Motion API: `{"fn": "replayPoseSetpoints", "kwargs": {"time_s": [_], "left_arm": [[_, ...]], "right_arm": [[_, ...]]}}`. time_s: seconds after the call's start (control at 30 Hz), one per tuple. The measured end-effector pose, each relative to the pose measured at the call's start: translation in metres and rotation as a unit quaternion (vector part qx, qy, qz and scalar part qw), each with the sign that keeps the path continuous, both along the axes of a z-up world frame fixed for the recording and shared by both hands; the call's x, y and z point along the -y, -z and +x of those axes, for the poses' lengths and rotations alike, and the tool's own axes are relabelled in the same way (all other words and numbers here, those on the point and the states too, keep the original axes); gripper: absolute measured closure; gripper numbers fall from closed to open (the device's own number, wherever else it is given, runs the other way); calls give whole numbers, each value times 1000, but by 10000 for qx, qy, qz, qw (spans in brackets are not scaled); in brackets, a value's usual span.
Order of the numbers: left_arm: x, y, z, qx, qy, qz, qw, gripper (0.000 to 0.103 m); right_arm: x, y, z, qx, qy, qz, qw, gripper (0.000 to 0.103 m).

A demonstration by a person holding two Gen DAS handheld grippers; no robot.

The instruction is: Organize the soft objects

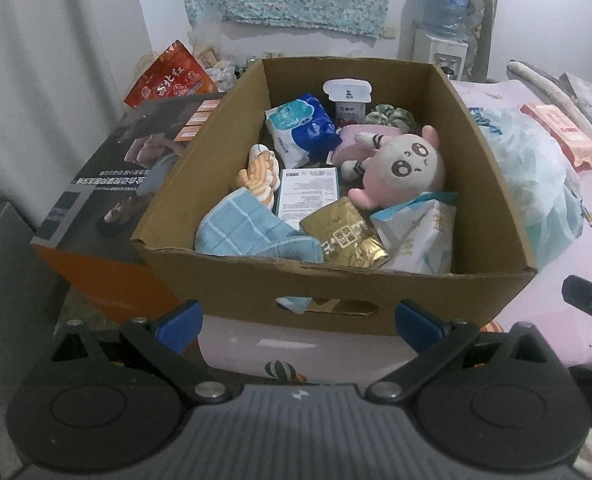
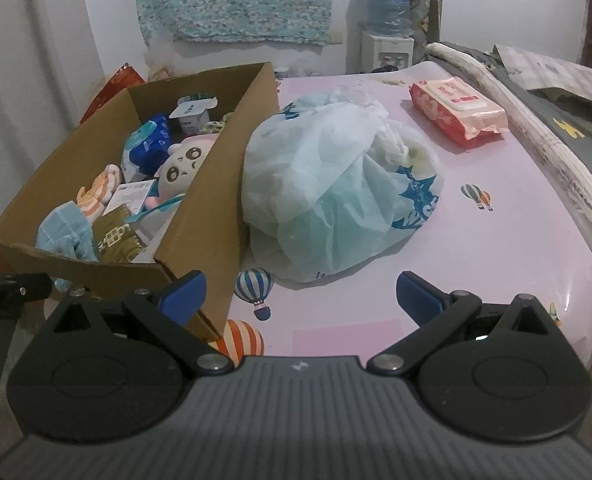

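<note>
Two hand-held grippers, both spread wide and empty, face a cluttered pink bench.
Left hand-held gripper sits low before a cardboard box holding a pink plush toy; right hand-held gripper sits low before a plastic bag at frame centre.

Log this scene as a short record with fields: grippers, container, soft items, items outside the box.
left gripper: open, empty, in front of the box
right gripper: open, empty, facing the plastic bag
container: cardboard box on pink table
soft items in box: pink plush toy, blue towel
outside box: plastic bag beside the box, wet wipes pack beyond it
</note>
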State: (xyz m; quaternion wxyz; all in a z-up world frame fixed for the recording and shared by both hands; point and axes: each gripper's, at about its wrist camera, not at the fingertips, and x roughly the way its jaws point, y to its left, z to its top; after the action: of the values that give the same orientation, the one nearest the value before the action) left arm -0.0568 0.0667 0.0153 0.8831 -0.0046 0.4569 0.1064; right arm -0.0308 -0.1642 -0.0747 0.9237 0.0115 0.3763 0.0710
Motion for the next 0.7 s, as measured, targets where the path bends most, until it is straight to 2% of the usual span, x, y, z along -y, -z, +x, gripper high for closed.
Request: {"fn": "replayPoseSetpoints", "kwargs": {"time_s": [0.7], "left_arm": [[-2, 2, -4, -46, -33, -60, 10000, 0]], "right_arm": [[-7, -2, 0, -24, -127, -51, 9999, 1]]}}
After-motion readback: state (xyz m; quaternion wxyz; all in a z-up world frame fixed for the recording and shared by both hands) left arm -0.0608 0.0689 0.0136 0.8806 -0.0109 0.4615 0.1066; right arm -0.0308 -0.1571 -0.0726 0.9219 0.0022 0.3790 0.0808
